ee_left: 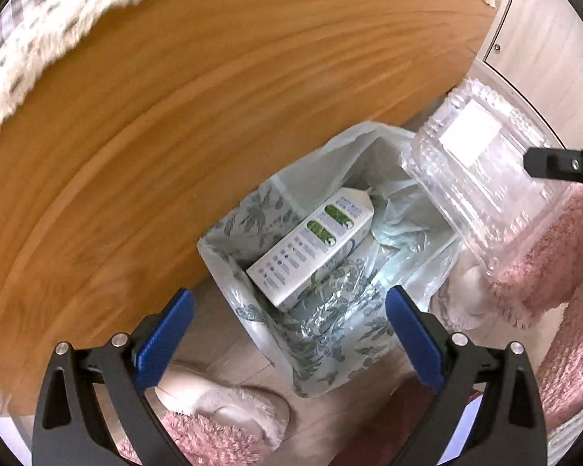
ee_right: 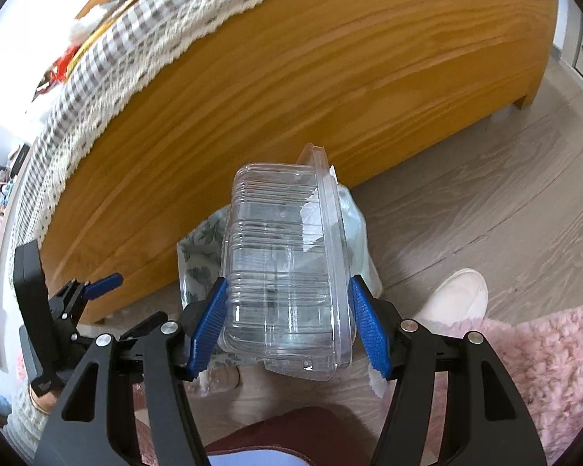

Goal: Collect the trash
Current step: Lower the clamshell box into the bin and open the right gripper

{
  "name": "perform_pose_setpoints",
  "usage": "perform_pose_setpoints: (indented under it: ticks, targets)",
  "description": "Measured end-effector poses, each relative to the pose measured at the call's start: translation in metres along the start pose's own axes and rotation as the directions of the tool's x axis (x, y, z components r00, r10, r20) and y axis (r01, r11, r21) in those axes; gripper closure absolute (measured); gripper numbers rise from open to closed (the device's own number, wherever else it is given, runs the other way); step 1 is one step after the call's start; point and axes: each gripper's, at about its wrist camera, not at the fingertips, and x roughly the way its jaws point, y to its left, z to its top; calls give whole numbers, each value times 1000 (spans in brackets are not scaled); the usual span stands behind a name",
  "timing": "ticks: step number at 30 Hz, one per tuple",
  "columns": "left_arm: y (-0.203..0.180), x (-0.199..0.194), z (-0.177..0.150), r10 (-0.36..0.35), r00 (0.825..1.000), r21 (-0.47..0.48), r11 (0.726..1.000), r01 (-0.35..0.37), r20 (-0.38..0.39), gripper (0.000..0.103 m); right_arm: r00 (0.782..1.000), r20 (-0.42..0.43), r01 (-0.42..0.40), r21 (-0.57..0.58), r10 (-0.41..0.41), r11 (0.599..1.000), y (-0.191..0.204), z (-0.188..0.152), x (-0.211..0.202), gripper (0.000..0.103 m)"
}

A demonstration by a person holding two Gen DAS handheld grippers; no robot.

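Step in hand: second item going to the bin. Left gripper [ee_left: 289,316] empty, jaws wide, above the lined bin [ee_left: 248,310] at frame centre; milk carton [ee_left: 311,248] already inside. Right gripper [ee_right: 287,324] clamps a clear clamshell container [ee_right: 283,264] over the bin's edge. Next, likely: centre over opening, then release.

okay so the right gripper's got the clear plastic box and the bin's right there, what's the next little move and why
Probably carry the clear plastic box over the open bin and let go. The right gripper grips it beside the bin, not above it; the left gripper is empty, and a carton already lies inside.
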Motion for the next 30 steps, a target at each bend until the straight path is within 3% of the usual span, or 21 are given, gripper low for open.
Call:
perform_pose_setpoints:
  ticks: [6,13,15,17,20,30]
  targets:
    - [5,10,-5,67,997,11,998,-68,26,8,1000,-17,15,-33,-15,999,10,-3,6,42]
    - [-1,6,0,118,992,62,991,-121,39,8,988,-155,-3,37,9,999,18,0,31,42]
    - [0,9,0,118,993,65,991,-120,27,8,973,-231,0,83,19,997,18,2,48,42]
    - [2,12,0,121,993,66,990,-122,14,8,943,-328,1,155,50,988,14,4,71,42]
    - [4,22,1,116,993,66,991,-115,-24,8,909,-414,53,218,43,974,5,6,101,42]
    - [-9,53,4,116,993,129,985,-112,-27,8,825,-565,183,311,27,933,-10,8,167,42]
